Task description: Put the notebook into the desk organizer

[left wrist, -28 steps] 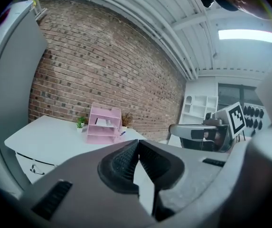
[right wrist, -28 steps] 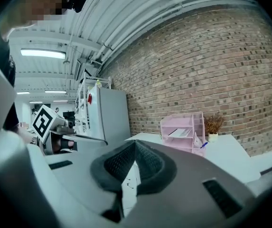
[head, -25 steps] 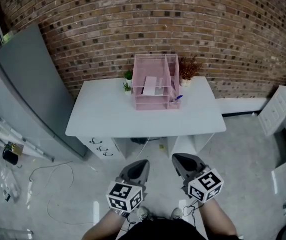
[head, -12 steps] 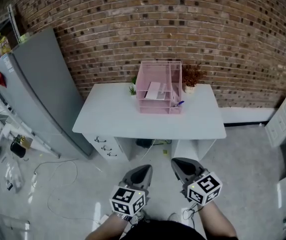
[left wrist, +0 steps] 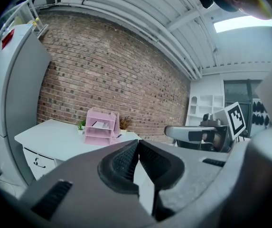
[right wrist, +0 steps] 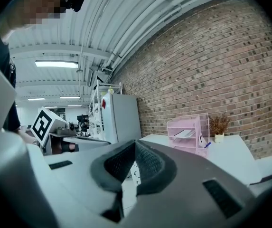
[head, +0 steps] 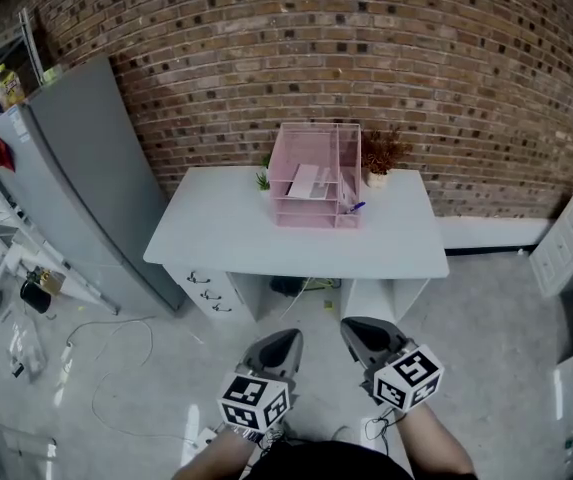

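White and flat, what I take to be the notebook lies in the upper tray of the pink mesh desk organizer, so by the look of it the task is done. It seems a thin, light thing with a smooth cover, likely to sag or slip if pinched at a corner. If it had to be lifted again, the better hold would be across the edge that faces the tray's open front, with the pads well onto the cover. The organizer stands at the back of the white worktop, against the brick wall, with a small green plant just beside it on one side and a potted dry sprig on the other; a blue pen shows at its front corner. Well apart from all this, out over the floor, the left claw and the right claw are each pressed together on nothing, pointing roughly level toward the worktop.
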Demonstrator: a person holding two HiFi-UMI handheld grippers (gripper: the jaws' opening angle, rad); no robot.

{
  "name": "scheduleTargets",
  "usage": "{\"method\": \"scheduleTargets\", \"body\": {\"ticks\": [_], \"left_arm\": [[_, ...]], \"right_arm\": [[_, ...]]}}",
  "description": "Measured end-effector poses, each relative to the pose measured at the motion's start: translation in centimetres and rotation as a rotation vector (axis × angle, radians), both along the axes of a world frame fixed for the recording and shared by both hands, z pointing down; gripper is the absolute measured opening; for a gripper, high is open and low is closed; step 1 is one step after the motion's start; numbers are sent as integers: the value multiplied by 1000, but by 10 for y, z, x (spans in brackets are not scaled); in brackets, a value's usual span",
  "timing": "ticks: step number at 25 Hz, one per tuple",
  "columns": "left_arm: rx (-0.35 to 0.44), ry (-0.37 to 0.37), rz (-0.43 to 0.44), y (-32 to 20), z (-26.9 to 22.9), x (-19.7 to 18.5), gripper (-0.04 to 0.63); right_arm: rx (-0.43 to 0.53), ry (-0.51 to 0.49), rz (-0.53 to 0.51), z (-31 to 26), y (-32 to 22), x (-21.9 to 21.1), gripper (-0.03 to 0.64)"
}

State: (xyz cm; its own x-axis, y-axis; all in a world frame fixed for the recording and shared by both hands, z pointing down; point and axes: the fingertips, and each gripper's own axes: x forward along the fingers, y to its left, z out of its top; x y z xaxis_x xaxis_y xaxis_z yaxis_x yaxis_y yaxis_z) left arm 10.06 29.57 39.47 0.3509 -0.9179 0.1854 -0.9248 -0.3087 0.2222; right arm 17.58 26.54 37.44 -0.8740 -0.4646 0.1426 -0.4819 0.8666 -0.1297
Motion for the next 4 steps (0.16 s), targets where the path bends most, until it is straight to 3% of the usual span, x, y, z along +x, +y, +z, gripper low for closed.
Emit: {"method": "scheduleTargets", "body": {"ticks": [4], "left_arm": [[4, 3, 4, -2, -2, 0, 6]], "right_arm": [[5, 0, 4, -3, -1, 0, 3]]}}
